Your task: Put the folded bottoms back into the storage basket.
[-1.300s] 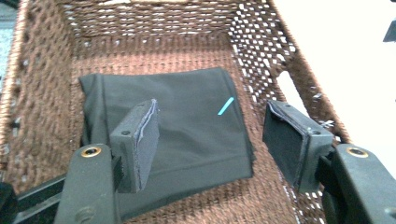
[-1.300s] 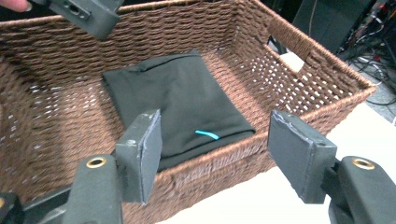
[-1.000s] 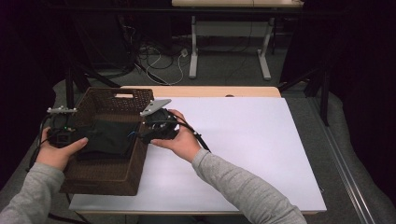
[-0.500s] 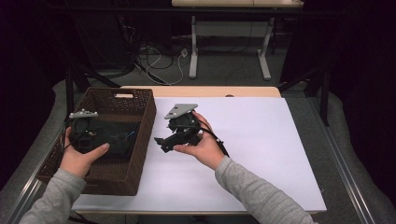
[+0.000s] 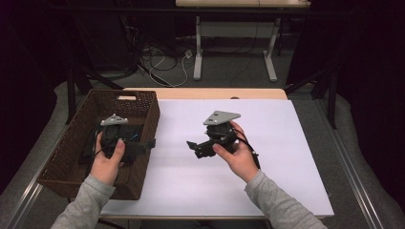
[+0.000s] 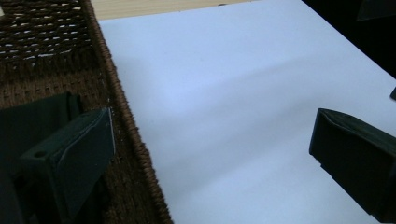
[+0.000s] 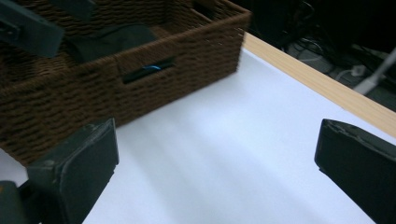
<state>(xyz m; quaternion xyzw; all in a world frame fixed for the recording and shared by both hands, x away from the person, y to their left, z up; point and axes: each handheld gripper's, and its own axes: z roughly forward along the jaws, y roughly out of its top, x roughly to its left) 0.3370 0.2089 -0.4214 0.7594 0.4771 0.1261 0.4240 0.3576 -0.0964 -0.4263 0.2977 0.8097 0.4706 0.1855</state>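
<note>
A brown woven basket stands at the table's left with a dark cloth lying inside it. My left gripper is held over the basket's right side, pointing right. Its jaws have just been opening and stand wide with nothing between them. In the left gripper view one jaw hangs over the cloth and basket rim, the other over the white top. My right gripper hovers over the white table top, pointing left at the basket. Its jaws have also just been opening and are empty.
The white table top stretches right of the basket, with a wooden strip along its far edge. Beyond it are table legs and cables on the floor. The left gripper's jaw shows above the cloth.
Both hands have moved to the right. The right gripper has left the basket's edge and now hangs over the white top. The left one came from the basket's left rim to its right side.
</note>
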